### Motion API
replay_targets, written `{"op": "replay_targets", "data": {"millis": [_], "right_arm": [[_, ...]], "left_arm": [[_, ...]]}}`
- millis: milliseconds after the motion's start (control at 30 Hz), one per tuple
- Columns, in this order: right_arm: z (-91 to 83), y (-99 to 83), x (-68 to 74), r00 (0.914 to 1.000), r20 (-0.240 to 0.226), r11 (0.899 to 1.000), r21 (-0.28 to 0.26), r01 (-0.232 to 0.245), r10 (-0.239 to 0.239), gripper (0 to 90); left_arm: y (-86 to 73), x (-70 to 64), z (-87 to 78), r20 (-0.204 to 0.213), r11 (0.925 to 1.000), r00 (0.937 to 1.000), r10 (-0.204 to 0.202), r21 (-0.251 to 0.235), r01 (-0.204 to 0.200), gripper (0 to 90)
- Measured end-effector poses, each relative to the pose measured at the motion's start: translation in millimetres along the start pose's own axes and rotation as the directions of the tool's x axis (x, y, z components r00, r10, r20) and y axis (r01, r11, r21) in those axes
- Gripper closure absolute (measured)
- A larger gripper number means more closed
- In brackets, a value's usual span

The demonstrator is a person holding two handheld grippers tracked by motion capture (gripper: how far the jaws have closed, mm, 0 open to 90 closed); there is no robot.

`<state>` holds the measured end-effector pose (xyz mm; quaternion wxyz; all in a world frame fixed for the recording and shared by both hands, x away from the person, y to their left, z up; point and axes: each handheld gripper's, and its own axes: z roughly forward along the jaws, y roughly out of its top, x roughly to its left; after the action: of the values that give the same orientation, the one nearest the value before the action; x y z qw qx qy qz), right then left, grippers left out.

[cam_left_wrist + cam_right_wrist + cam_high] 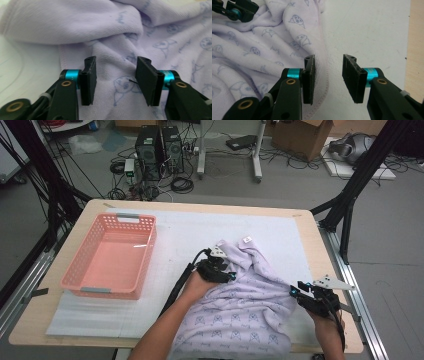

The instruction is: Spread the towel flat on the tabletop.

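Note:
A pale lilac garment [247,305] with a small blue print lies crumpled on the white mat, running from the table's middle to its near edge. My left gripper [216,270] rests on the garment's upper left part. Its jaws stand open over a fold of the cloth [117,75], with nothing clamped between them. My right gripper [311,297] sits at the garment's right side. It is open too, straddling the stitched hem [324,67] where the cloth meets the mat.
A pink plastic basket [145,251] stands empty on the left of the white mat [280,235]. The wooden table edge [327,255] runs close along the right of my right gripper. Black frame legs, computers and cables stand on the floor beyond the table.

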<state>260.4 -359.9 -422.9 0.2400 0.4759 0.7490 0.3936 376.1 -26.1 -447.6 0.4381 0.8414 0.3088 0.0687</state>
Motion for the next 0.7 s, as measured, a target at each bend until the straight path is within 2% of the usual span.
{"op": "replay_targets", "data": {"millis": [67, 133, 200, 233, 300, 400, 500, 533, 600, 700], "right_arm": [[0.4, -0.3, 0.1, 1.0, -0.003, 1.0, 0.001, -0.003, 0.003, 62.1], [0.3, -0.2, 0.0, 1.0, -0.005, 1.0, -0.001, -0.005, 0.005, 61.9], [0.2, -0.4, -0.3, 1.0, -0.006, 1.0, -0.004, -0.006, 0.006, 61.7], [-0.1, -0.7, -0.2, 0.9999, -0.008, 1.0, -0.004, -0.014, 0.014, 61.7], [0.1, -1.5, 0.1, 0.9998, -0.011, 1.0, -0.003, -0.017, 0.017, 61.7], [1.7, -1.7, 0.6, 0.9997, -0.017, 1.0, 0.0, -0.02, 0.02, 61.3], [3.4, -0.5, 2.8, 0.9996, -0.022, 1.0, 0.002, -0.015, 0.015, 61.3], [4.2, 0.1, 3.7, 0.9997, -0.024, 1.0, 0.0, -0.011, 0.011, 61.3], [5.9, 1.1, 5.9, 0.9996, -0.029, 1.0, 0.005, -0.007, 0.007, 61.3], [10.1, 2.4, 9.7, 0.9992, -0.039, 1.0, 0.013, 0.006, -0.006, 61.3]], "left_arm": [[0.3, -6.3, 1.2, -0.022, 0.9986, 0.9984, 0.052, 0.012, -0.051, 54.6], [0.3, -8.9, 0.4, -0.021, 0.9983, 0.9983, 0.055, 0.021, -0.054, 66.8], [0.3, -5.3, -5.8, -0.009, 0.9997, 0.9999, -0.014, 0.019, 0.014, 81.9], [-0.5, -3.1, -9.2, -0.019, 0.9994, 0.9993, -0.033, 0.01, 0.033, 82.9], [-4.9, 3.1, -22.3, -0.052, 0.9962, 0.9954, -0.08, -0.038, 0.078, 83.4], [-11.1, 11.9, -43.6, -0.096, 0.9915, 0.9886, -0.117, -0.068, 0.11, 83.4], [-18.9, 21.7, -65.3, -0.14, 0.9817, 0.9756, -0.169, -0.111, 0.154, 83.2], [-22.2, 25.1, -72.9, -0.155, 0.9761, 0.969, -0.193, -0.132, 0.173, 83.1], [-30.6, 33.7, -89.0, -0.181, 0.9666, 0.9587, -0.22, -0.173, 0.189, 83.0], [-39.5, 39.6, -105.9, -0.227, 0.9523, 0.9389, -0.259, -0.223, 0.208, 83.0]]}}
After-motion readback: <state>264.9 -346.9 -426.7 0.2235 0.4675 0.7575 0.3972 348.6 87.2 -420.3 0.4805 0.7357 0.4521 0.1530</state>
